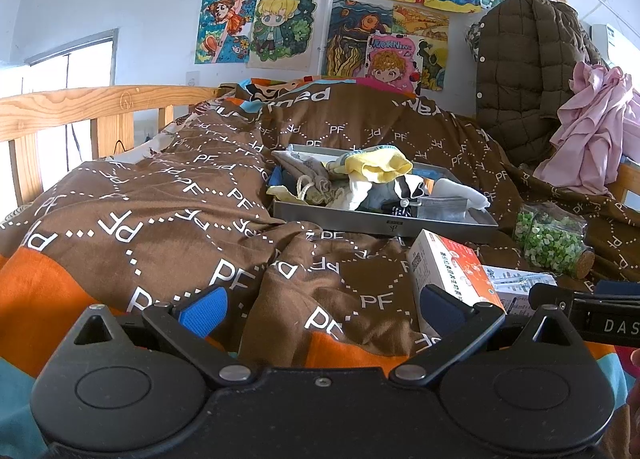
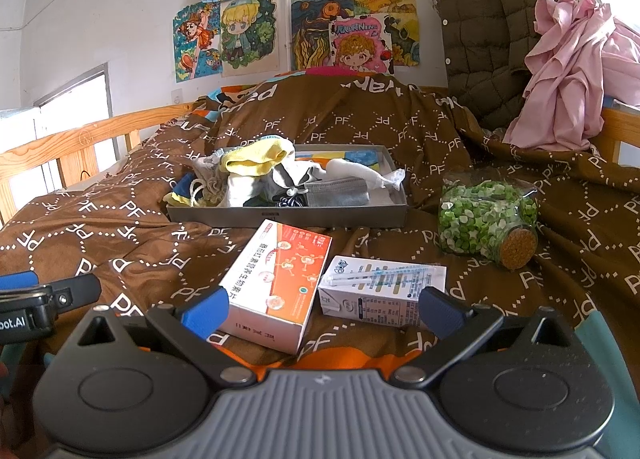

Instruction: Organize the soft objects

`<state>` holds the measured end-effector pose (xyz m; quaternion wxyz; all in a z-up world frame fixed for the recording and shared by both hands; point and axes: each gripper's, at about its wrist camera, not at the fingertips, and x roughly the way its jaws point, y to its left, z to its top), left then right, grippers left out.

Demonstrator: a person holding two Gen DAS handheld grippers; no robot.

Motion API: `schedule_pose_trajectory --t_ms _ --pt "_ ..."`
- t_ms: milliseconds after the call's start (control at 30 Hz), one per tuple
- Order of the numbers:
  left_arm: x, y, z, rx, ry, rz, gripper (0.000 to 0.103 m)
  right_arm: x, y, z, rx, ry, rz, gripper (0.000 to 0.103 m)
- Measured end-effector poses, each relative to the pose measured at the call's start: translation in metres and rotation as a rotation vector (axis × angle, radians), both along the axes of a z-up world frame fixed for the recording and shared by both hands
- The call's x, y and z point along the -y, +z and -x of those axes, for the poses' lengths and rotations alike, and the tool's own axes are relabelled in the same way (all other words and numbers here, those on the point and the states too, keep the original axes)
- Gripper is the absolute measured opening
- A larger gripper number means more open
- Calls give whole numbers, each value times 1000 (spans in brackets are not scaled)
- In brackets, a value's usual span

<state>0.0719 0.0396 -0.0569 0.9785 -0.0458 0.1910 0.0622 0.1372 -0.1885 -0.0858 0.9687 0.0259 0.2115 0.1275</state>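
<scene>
Here, a bed is covered by a brown blanket (image 2: 360, 127) printed with white "PF" letters, and both grippers hover low over its near edge. The left gripper (image 1: 320, 311) has its blue-padded fingers (image 1: 204, 311) spread apart and released, holding nothing. The right gripper (image 2: 320, 311) is likewise spread wide and empty, with an orange and white box (image 2: 276, 283) and a small white carton (image 2: 380, 291) lying side by side on the blanket between its fingers (image 2: 206, 313). Further back sits a shallow grey tray (image 2: 288, 217) heaped with soft things: a yellow sock (image 2: 256, 157), a grey face mask (image 2: 338, 192), a white cloth (image 2: 360, 173) and a beige drawstring pouch (image 1: 316, 185). To the tray's right a corked glass jar (image 2: 486, 219) of green and white pieces lies on its side. A pink garment (image 2: 568, 71) and an olive quilted jacket (image 2: 484, 39) hang at the far right.
</scene>
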Motion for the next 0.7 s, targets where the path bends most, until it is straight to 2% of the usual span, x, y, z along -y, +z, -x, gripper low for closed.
schedule_pose_trajectory --t_ms 400,700 --pt "6 -5 0 -12 -34 33 102 0 -1 -1 -5 0 3 103" --pt "8 -2 1 -1 -59 20 102 0 -1 -1 -8 1 4 103"
